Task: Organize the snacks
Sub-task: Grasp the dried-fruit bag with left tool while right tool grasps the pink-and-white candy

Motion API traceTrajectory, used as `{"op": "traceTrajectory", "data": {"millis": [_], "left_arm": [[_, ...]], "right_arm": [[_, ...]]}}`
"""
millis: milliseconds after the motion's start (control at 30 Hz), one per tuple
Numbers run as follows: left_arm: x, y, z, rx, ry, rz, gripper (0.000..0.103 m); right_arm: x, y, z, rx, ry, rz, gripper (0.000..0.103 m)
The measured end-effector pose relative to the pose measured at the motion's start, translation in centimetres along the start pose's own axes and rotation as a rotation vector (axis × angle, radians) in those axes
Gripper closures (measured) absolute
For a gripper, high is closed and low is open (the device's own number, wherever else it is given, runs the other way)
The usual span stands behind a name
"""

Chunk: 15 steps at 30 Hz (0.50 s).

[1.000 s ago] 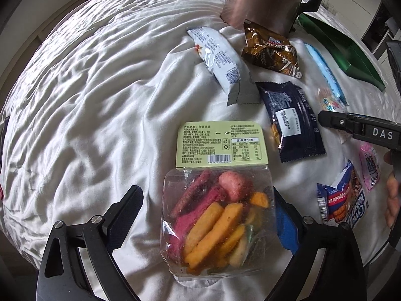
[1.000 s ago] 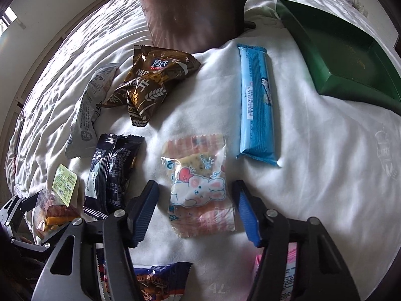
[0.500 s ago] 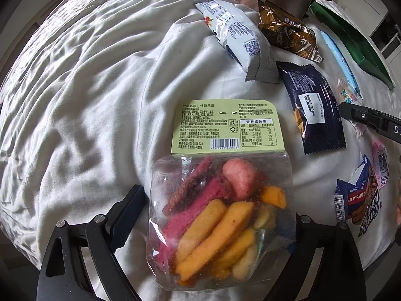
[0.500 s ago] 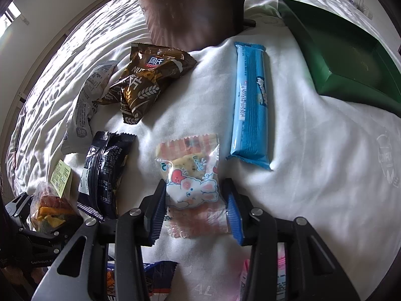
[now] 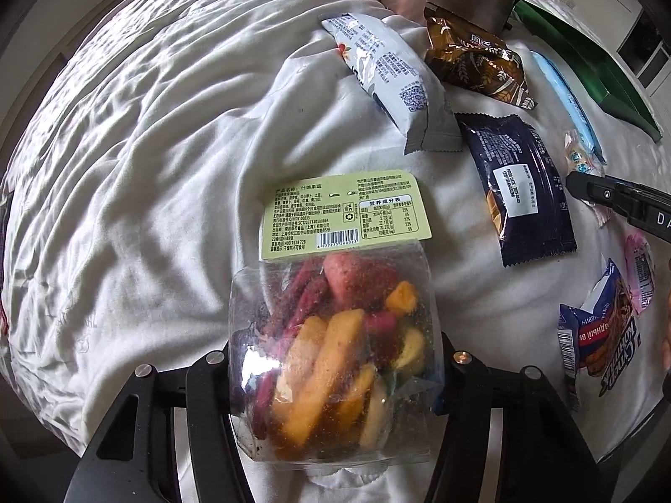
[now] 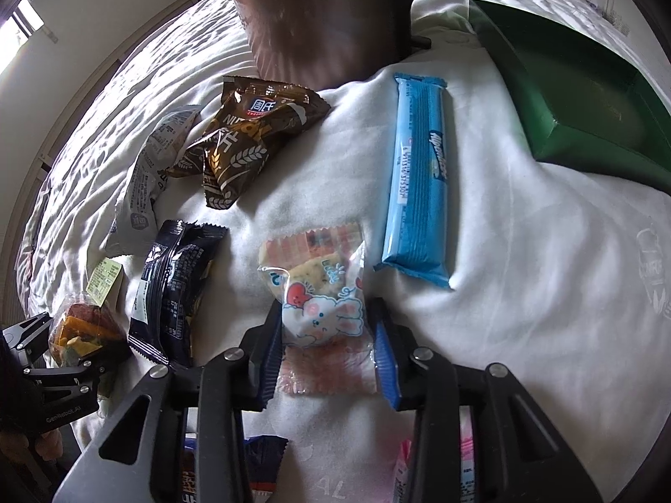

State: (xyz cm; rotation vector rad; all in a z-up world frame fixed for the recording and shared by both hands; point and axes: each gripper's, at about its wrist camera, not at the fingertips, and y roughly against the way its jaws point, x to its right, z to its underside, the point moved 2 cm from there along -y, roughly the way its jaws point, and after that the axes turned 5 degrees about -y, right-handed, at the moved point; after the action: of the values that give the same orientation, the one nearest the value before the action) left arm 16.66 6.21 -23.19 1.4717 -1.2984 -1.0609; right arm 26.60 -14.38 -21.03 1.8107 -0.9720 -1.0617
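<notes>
Two packets in hand: you have both grippers closed on snacks, and nothing visibly sorted yet.
Left gripper (image 5: 335,360): clamped on the clear bag of dried fruit and vegetable chips (image 5: 335,343), its green label end pointing away from you over the bed (image 5: 126,167).
Right gripper (image 6: 325,343): its blue pads pinch the sides of the rabbit-print cracker packet (image 6: 318,293), which lies on the sheet near the middle of the spread.
Nearest leftovers: a blue-and-orange packet (image 5: 595,335) and a small pink sachet (image 5: 639,270) lie by your right gripper, untouched.
Middle ground: the dark navy packet (image 6: 176,285) sits between your two grippers; the long blue wafer bar (image 6: 419,176) lies just beyond the cracker packet.
Farther out: the white pouch (image 5: 386,71) and the brown cereal packet (image 6: 247,134) rest near the foot of a copper-coloured jug (image 6: 318,21).
Far corner: the green tray (image 6: 587,96) stands beyond the bar, and the part you can see holds nothing.
Progress: early, by the look of it; if the tray is the destination, you have two packets to deliver and at least six more to collect.
</notes>
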Motion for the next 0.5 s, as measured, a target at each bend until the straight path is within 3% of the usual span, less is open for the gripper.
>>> {"op": "traceTrajectory", "data": {"millis": [200, 500], "left_arm": [[1.0, 0.6, -0.2, 0.024, -0.007, -0.022, 0.050], [1.6, 1.2, 0.5, 0.026, 0.000, -0.008, 0.050]], "right_arm": [[0.5, 1.1, 0.4, 0.025, 0.022, -0.030, 0.103], [0.2, 0.3, 0.1, 0.009, 0.028, 0.005, 0.103]]}}
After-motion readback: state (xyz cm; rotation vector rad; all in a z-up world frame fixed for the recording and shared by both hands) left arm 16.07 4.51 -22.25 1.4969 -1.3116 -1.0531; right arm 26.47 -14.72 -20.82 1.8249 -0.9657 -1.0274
